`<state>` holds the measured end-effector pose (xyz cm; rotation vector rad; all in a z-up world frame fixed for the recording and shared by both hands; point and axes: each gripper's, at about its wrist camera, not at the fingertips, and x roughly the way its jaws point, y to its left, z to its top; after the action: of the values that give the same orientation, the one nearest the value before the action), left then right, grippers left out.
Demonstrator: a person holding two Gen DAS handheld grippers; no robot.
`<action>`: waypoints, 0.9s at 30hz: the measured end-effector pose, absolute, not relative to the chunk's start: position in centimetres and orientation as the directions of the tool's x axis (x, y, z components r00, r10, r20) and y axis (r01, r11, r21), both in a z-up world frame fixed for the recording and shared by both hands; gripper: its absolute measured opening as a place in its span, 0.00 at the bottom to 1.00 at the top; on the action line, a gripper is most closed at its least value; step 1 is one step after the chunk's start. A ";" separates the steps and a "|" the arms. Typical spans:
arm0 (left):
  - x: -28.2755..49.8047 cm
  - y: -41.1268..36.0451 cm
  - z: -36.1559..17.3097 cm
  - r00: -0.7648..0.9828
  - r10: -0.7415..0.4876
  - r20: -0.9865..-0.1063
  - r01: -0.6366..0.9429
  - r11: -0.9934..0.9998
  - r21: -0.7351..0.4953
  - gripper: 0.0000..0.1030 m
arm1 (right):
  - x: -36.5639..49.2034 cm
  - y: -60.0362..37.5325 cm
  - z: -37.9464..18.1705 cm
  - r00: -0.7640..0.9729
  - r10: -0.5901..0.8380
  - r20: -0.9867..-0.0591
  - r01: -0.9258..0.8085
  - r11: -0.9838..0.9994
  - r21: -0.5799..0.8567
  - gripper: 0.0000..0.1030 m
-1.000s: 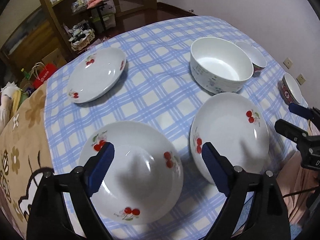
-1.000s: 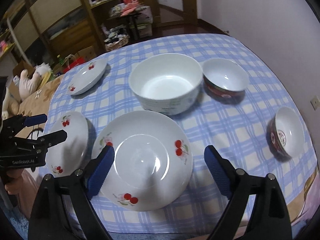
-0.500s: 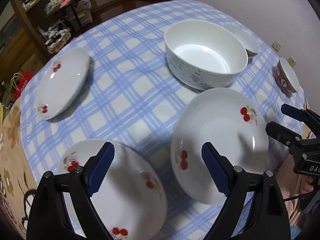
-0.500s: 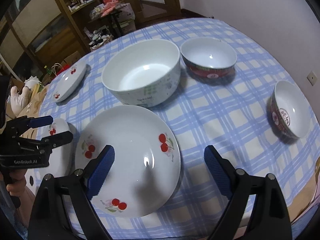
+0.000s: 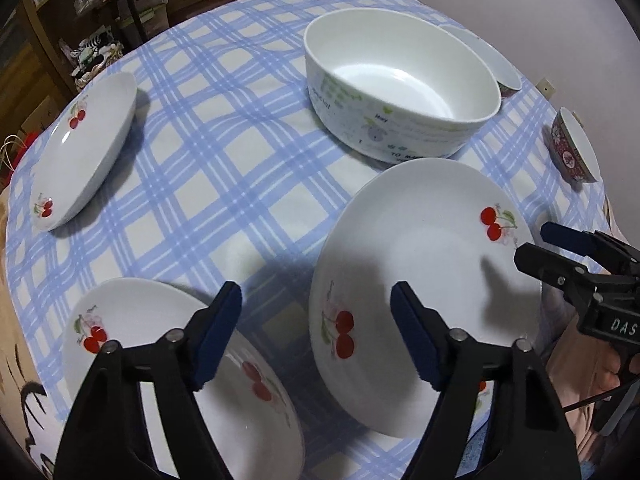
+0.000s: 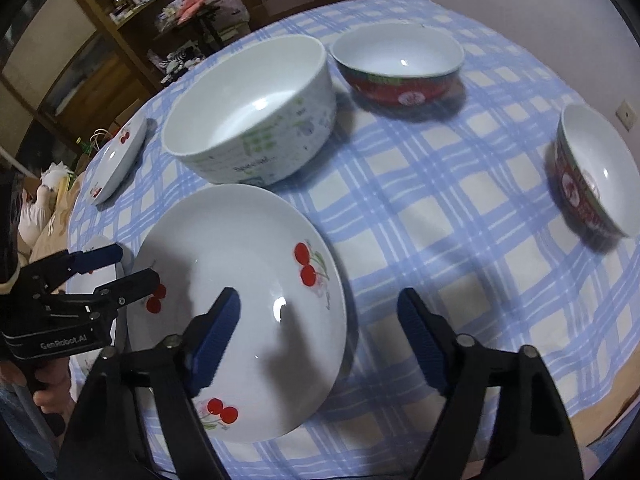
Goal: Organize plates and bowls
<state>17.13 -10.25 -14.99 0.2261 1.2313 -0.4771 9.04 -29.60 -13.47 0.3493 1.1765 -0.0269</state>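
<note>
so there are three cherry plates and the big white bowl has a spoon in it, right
Not quite. The three cherry plates are there, but the big white bowl holds no spoon; it is empty, as the left wrist view shows.

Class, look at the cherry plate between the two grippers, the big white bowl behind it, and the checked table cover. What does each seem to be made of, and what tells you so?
Cherry plate: probably glazed ceramic; glossy white with bright glints and printed cherries.
Big white bowl: likely glazed ceramic too; thick smooth wall, shiny inside, printed lettering.
Table cover: apparently woven cloth; matt, no glints, draping over the edge.
</note>
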 end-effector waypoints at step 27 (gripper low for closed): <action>17.5 -9.0 -16.9 0.165 -0.325 -0.931 0.409 0.882 -0.236 0.20 | 9.1 -30.8 -15.6 0.350 0.242 -0.905 0.233 0.914 0.334 0.15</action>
<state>17.49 -9.02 -16.95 0.0755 1.3040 -0.5233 9.13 -30.75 -15.63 0.4468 1.2254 0.0061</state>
